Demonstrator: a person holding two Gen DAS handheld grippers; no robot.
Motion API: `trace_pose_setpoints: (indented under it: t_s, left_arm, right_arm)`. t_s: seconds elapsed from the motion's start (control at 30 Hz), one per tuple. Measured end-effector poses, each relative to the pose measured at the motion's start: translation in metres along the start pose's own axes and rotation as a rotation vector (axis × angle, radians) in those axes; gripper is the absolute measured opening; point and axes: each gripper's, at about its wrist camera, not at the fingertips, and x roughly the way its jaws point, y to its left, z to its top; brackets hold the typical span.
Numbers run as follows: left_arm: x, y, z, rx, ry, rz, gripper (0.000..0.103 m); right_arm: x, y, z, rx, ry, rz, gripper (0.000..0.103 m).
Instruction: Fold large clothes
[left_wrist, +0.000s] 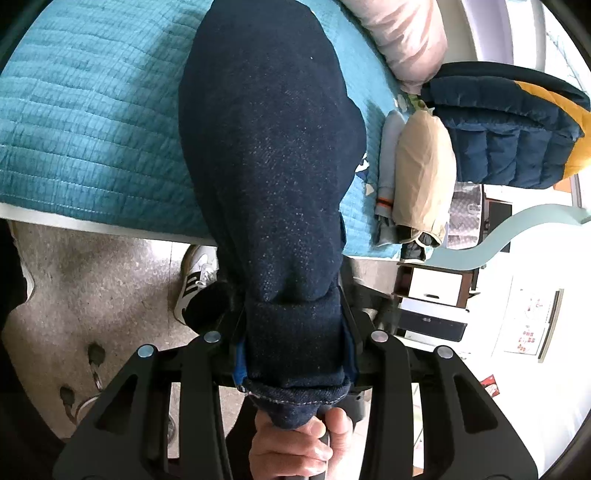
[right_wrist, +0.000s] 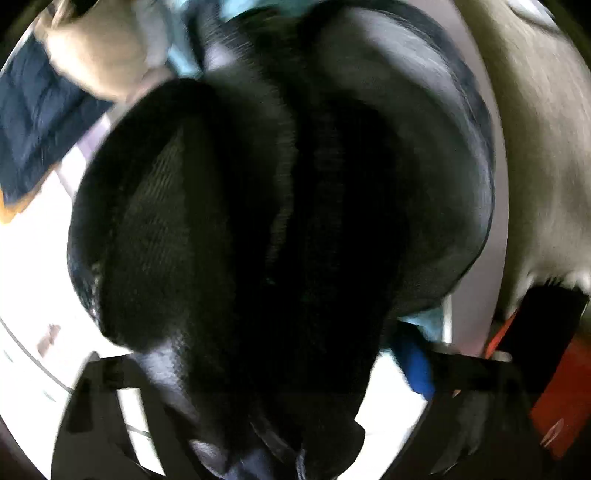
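Observation:
Dark blue denim jeans (left_wrist: 269, 147) stretch from the teal quilted bed cover (left_wrist: 92, 129) down to my left gripper (left_wrist: 291, 314), which is shut on the folded hem end. A hand (left_wrist: 295, 443) shows below the hem. In the blurred right wrist view the same dark jeans (right_wrist: 258, 221) fill the space between the fingers of my right gripper (right_wrist: 258, 369). Only its blue right pad (right_wrist: 417, 369) shows, close beside the cloth. The left finger is hidden behind the fabric, and the blur hides whether the pads press.
At the bed's right end sit a stack of folded clothes with a beige garment (left_wrist: 421, 177) on top, a navy and yellow puffer jacket (left_wrist: 517, 129) and a pink pillow (left_wrist: 406, 37). A sneaker (left_wrist: 195, 280) stands on the grey floor (left_wrist: 92, 288). A red-orange object (right_wrist: 554, 387) lies at right.

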Motion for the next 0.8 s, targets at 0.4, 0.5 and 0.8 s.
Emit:
trace_pose_setpoints:
  t_s: [0.4, 0.5, 0.8]
  left_arm:
    - [-0.006, 0.000, 0.002, 0.086, 0.059, -0.044, 0.040]
    - [-0.011, -0.001, -0.001, 0.099, 0.069, -0.046, 0.043]
    - [-0.014, -0.010, -0.012, 0.181, 0.085, 0.013, 0.047]
  right_arm:
    - [-0.012, 0.062, -0.020, -0.410, 0.023, -0.227, 0.021]
    - [-0.015, 0.068, -0.023, -0.466, 0.032, -0.270, 0.021]
    - [-0.015, 0.081, -0.032, -0.525, 0.037, -0.317, 0.020]
